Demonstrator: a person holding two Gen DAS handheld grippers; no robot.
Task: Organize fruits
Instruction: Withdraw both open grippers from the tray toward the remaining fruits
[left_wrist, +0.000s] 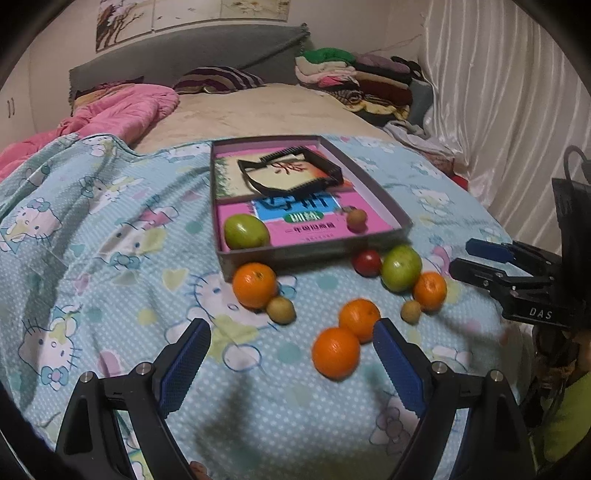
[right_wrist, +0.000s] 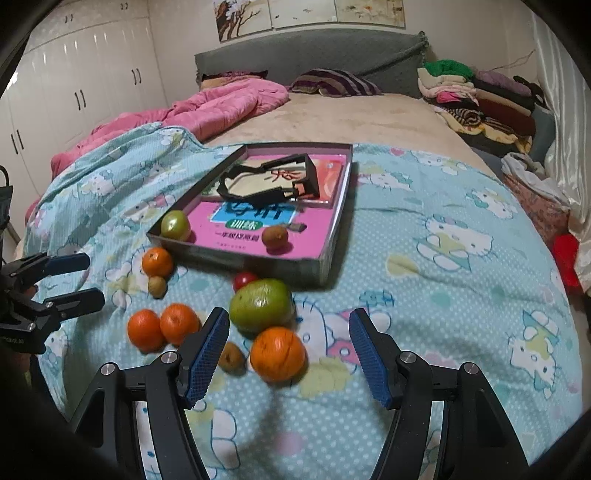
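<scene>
Both hand-held grippers, left (left_wrist: 291, 341) & right (right_wrist: 288, 328), spread apart, holding nothing. Loose oranges (right_wrist: 277, 353) lie by the box's (right_wrist: 236, 254) near edge.

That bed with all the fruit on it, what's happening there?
A person holds two open grippers, the left gripper and right gripper, over fruit on a blanket. Neither holds anything. A green fruit and a small brown one lie in the box; the oranges remain outside.
</scene>
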